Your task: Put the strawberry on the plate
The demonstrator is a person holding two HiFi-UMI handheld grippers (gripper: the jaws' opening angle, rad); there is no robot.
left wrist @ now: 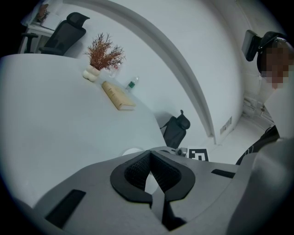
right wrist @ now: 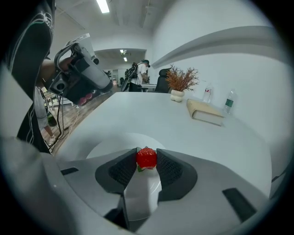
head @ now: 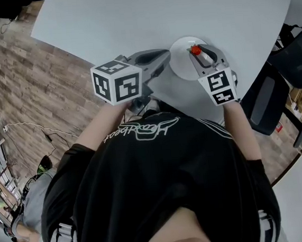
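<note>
A small red strawberry [right wrist: 146,158] is pinched between the dark pads of my right gripper [right wrist: 146,157], which is shut on it. In the head view the strawberry [head: 196,50] and right gripper [head: 196,52] hang just over the white round plate [head: 180,63] on the white table. The plate [right wrist: 108,144] lies directly under and ahead of the jaws. My left gripper [head: 163,54] sits at the plate's left rim, its jaw tips together and nothing between them. In the left gripper view the left gripper [left wrist: 149,155] shows its tips touching, with a bit of the plate [left wrist: 133,150] beyond.
A tan book [right wrist: 204,111], a water bottle [right wrist: 229,102] and a small vase of dried twigs [right wrist: 177,95] stand at the table's far side. A black office chair [head: 268,98] is at the table's right edge. The table's near edge [head: 192,106] runs just below the plate.
</note>
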